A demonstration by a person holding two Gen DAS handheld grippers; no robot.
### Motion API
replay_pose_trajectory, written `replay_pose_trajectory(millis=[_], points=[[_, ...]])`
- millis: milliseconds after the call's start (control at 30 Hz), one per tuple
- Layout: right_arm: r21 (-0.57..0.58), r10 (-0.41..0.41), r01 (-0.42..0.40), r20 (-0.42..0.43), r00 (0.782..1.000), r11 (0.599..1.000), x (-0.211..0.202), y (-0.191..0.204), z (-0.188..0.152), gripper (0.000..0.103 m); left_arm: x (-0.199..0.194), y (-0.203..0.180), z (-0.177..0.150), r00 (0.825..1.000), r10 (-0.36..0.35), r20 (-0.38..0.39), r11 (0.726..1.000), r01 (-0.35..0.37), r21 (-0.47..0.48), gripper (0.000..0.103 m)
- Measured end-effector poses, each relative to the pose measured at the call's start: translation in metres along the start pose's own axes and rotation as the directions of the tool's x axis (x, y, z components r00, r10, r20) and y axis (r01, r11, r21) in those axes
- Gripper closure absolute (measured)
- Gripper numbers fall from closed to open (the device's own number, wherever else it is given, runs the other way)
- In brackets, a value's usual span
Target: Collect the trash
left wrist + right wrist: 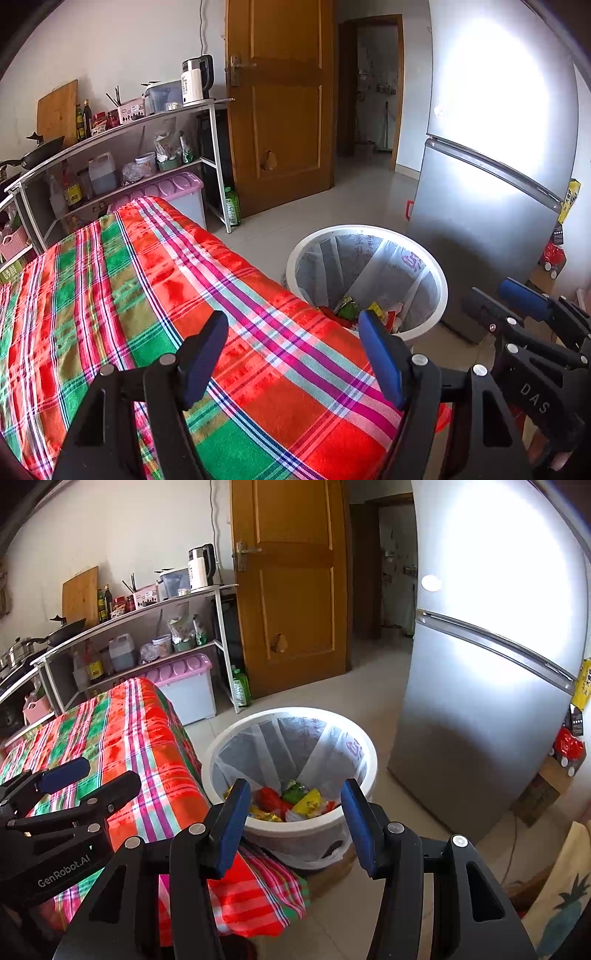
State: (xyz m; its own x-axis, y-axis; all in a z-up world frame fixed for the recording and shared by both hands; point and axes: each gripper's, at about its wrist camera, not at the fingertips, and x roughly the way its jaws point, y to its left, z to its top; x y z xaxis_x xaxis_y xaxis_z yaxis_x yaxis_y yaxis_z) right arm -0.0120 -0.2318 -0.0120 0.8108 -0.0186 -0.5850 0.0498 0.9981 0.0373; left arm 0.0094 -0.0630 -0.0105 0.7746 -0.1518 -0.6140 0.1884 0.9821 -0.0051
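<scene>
A white trash bin (pixel 221 746) lined with a clear bag stands on the floor beside the table's end; it also shows in the left wrist view (pixel 295 258). Colourful wrappers (pixel 295 801) lie in its bottom, also seen in the left wrist view (pixel 349 306). My right gripper (pixel 295 812) is open and empty, held above the bin's near rim. My left gripper (pixel 291 343) is open and empty over the table covered by a red, green and pink plaid cloth (pixel 147 295). Each gripper shows in the other's view: the right (pixel 517 299), the left (pixel 88 775).
A silver fridge (pixel 480 664) stands right of the bin. A wooden door (pixel 295 583) is behind it. A shelf rack (pixel 122 147) with a kettle, bottles and a pan runs along the wall, with a lilac-lidded box (pixel 188 686) below. Tiled floor lies between.
</scene>
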Motion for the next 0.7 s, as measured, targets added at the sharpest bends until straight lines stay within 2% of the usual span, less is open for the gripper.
replay_pose_trajectory(millis=[700], points=[[-0.004,0.004,-0.004,-0.004,1.000,1.000,-0.0027,0.0025,-0.0030,0.051,-0.0005,0.0000,0.0003,1.000,0.000,-0.002,1.000,0.000,0.003,0.028]])
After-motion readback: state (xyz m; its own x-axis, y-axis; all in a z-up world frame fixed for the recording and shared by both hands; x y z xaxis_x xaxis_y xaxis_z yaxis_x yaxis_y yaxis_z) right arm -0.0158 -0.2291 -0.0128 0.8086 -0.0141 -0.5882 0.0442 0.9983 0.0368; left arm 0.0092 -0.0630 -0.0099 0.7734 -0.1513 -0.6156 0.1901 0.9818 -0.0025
